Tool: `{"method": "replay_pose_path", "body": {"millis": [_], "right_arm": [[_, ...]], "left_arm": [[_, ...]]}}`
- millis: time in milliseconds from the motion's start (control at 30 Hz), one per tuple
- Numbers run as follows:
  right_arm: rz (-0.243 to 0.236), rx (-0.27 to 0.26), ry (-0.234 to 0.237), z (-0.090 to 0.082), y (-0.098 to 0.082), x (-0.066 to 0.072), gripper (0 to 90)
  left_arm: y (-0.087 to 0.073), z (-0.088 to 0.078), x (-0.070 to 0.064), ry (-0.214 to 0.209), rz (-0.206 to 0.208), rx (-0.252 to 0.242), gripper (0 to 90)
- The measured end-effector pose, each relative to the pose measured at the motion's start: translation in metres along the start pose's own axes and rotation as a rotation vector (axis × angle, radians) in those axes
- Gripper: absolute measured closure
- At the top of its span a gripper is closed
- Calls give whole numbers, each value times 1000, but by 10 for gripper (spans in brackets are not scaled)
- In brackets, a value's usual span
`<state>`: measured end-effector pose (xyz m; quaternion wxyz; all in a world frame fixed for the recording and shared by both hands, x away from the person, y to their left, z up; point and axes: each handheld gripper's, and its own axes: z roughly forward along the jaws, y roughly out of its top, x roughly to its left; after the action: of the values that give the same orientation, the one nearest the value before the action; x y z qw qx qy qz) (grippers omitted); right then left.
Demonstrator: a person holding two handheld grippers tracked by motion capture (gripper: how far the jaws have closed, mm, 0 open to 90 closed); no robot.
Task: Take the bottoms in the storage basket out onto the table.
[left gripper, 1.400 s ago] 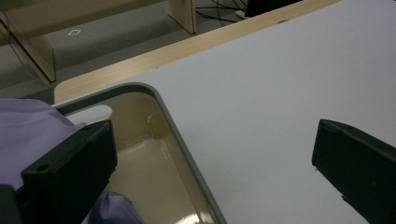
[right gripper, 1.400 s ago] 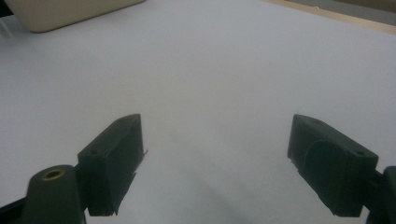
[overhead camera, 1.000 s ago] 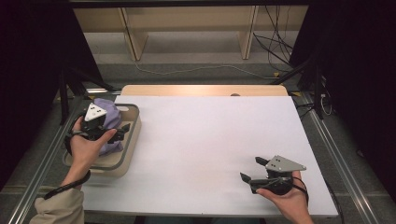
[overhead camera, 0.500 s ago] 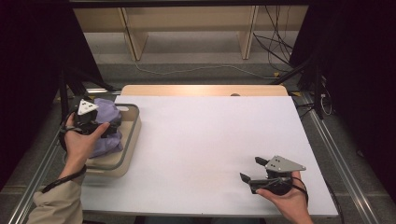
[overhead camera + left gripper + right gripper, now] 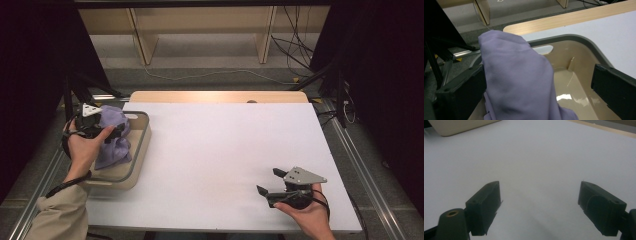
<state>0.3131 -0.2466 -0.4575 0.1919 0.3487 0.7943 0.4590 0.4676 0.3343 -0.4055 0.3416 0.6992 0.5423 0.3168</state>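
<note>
At the left edge of the white table [image 5: 220, 150], your left gripper [image 5: 107, 131] hovers over a beige bin [image 5: 141, 145] with a grey rim, and a lavender cloth [image 5: 114, 137] lies bunched inside it. From the left gripper view, the cloth [image 5: 516, 82] rises in a soft hump between the two black jaws, which stand wide apart; it presses against one jaw while the other is well clear of it, so nothing is clamped yet. The bin's glossy floor [image 5: 571, 87] shows bare beside the cloth. Your right gripper [image 5: 267, 182] rests near the table's front right corner, well apart from the bin, jaws spread and holding nothing; its own view looks across bare tabletop [image 5: 536, 157]. The likely next move is to pinch the cloth and lift it out. The risk is a thin grab: closing on a single loose fold could let the fabric slide free as it rises. Because the cloth sits off-centre between the jaws, closing now may push it aside instead of gripping it. Lifting at an angle could also drag cloth over the rim and tug the light bin along the table.
</note>
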Motion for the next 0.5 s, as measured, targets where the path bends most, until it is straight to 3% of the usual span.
{"method": "replay_pose_path", "body": {"millis": [500], "right_arm": [[0, 1, 1, 0, 0, 1, 193]], "left_arm": [[-3, 34, 13, 35, -27, 115, 0]]}}
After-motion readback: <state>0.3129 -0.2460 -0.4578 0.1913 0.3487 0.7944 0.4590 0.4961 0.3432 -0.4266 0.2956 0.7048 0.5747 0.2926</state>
